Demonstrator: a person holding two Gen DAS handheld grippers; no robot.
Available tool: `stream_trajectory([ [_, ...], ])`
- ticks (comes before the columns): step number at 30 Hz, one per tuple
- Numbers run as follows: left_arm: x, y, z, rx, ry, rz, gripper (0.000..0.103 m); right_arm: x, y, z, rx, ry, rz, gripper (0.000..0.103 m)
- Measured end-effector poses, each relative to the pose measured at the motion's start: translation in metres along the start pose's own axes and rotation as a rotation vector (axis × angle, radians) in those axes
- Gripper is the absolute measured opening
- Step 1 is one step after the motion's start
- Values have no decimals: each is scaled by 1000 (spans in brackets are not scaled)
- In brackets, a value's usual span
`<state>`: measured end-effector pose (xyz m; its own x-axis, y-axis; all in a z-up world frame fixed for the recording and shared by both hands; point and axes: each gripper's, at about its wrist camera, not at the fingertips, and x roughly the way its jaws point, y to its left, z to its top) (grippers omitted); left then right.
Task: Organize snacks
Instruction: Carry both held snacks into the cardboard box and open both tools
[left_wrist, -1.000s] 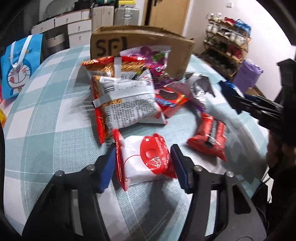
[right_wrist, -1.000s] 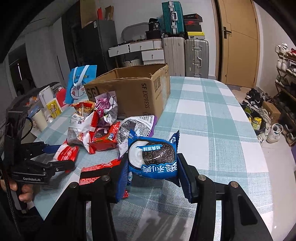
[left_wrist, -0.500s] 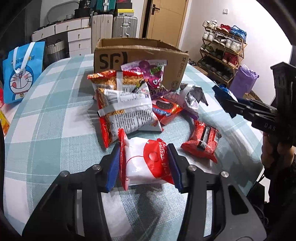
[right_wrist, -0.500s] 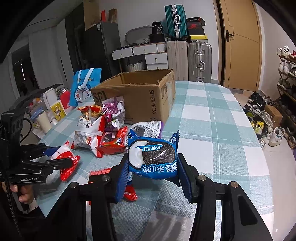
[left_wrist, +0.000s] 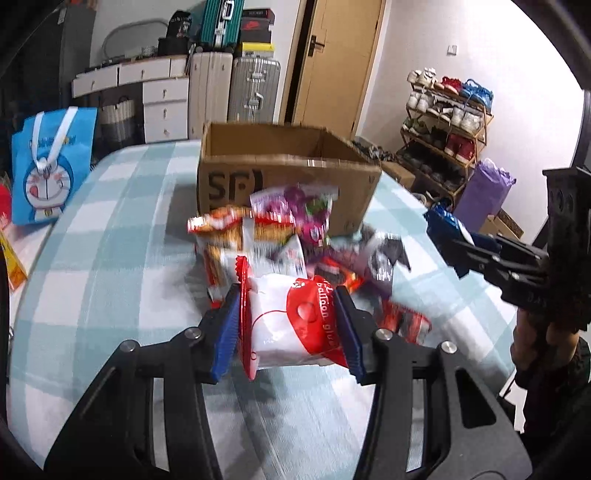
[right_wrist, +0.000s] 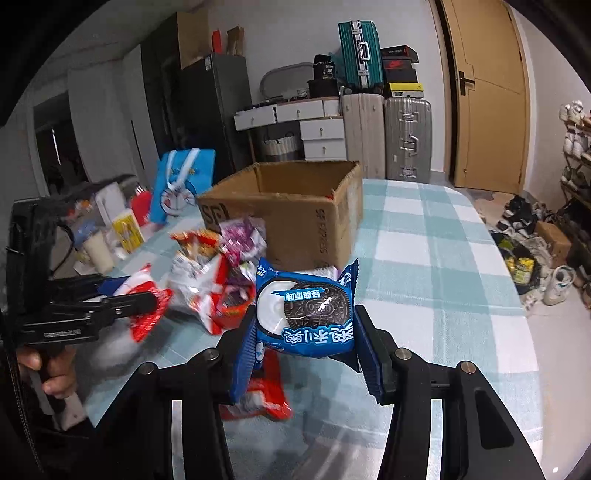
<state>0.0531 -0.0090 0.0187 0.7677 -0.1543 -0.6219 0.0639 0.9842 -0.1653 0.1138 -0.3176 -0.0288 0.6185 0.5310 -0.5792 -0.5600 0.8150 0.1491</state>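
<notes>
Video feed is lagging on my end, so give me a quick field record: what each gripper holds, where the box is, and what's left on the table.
left gripper: shut on white and red snack bag, lifted off the table
right gripper: shut on blue cookie pack, held above the table
cardboard box: open-topped, beyond the snack pile
snack pile: several packets loose on the checked tablecloth, in front of the box
red packet: lies apart, below the right gripper

Each camera rides just behind its own fingers, tilted down over the table (left_wrist: 110, 236). The left view faces the box (left_wrist: 284, 184) head-on, shoe rack to its right. The right view sees the box (right_wrist: 295, 218) from its corner. Both share the snack pile (left_wrist: 280, 236) and each other's gripper.
</notes>
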Motion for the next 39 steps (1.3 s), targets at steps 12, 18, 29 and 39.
stream_trajectory([
  [12,-2,2,58,32,-100,39,46,11,7,35,5,-36,2,50],
  [18,13,7,86,23,-121,50,46,22,7,59,-7,-53,13,50],
  [29,47,10,121,7,-141,60,46,49,15,95,-27,-79,47,50],
  [39,79,11,144,27,-141,86,46,80,4,116,-5,-89,62,50],
])
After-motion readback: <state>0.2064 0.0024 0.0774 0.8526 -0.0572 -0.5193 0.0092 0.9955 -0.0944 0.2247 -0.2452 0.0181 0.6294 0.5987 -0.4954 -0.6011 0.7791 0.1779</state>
